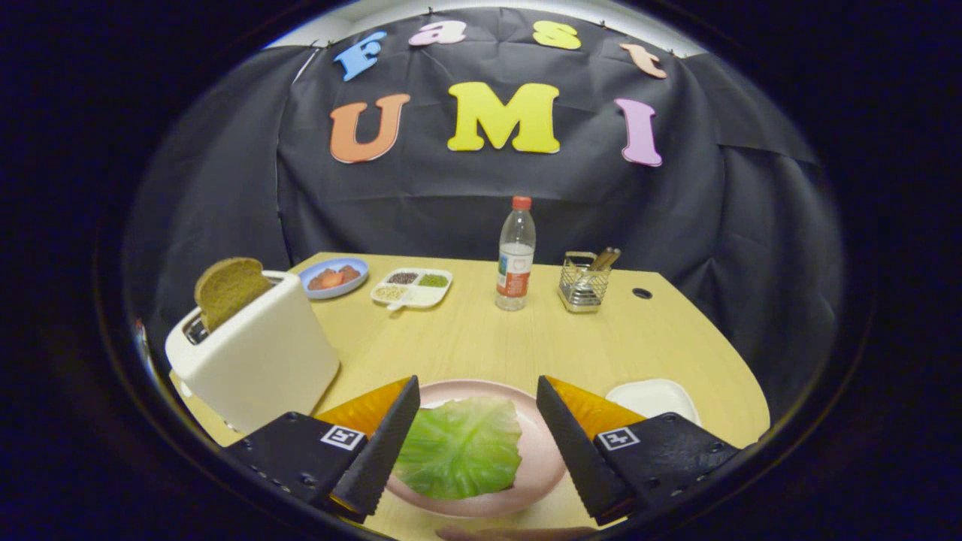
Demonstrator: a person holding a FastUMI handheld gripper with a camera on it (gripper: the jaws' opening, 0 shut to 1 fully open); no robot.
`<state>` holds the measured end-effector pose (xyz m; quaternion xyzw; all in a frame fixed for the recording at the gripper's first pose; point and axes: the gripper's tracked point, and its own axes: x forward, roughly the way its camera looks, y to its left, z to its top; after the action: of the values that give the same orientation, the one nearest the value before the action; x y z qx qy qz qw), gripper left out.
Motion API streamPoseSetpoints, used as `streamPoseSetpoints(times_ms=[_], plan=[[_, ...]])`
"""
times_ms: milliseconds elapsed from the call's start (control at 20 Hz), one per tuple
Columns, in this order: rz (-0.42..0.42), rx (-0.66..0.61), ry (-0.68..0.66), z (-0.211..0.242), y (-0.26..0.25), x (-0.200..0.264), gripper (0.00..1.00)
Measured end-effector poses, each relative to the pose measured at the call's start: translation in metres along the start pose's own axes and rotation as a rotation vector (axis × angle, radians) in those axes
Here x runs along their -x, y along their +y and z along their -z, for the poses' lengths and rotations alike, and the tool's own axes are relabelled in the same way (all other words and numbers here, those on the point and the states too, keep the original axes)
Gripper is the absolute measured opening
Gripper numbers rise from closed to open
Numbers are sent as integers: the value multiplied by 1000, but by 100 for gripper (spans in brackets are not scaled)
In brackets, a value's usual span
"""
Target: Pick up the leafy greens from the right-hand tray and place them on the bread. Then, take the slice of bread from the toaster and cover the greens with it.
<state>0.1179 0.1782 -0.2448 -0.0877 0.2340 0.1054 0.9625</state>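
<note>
Below, leafy greens [460, 448] hide the bread; wide-spread gripper [477, 436] holds nothing.

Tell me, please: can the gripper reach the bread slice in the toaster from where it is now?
Probably yes. The gripper is open over the lettuce leaf on the pink plate, holding nothing. The bread slice sticks up out of the white toaster beside the left finger, with nothing between them.

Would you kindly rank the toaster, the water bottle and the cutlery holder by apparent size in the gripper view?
1. toaster, though it sits nearest the open gripper, which inflates it
2. water bottle
3. cutlery holder, beside the bottle, so that comparison is fair
</note>
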Motion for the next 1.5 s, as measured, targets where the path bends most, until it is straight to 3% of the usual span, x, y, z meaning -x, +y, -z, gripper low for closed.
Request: streamPoseSetpoints(times_ms=[450,900,1250,1500], plan=[[-96,-19,-51,-63,60,44,95],[-267,-10,-30,-93,179,43,96],[-210,32,42,-81,224,5,95],[-143,20,118,-64,240,-12,89]])
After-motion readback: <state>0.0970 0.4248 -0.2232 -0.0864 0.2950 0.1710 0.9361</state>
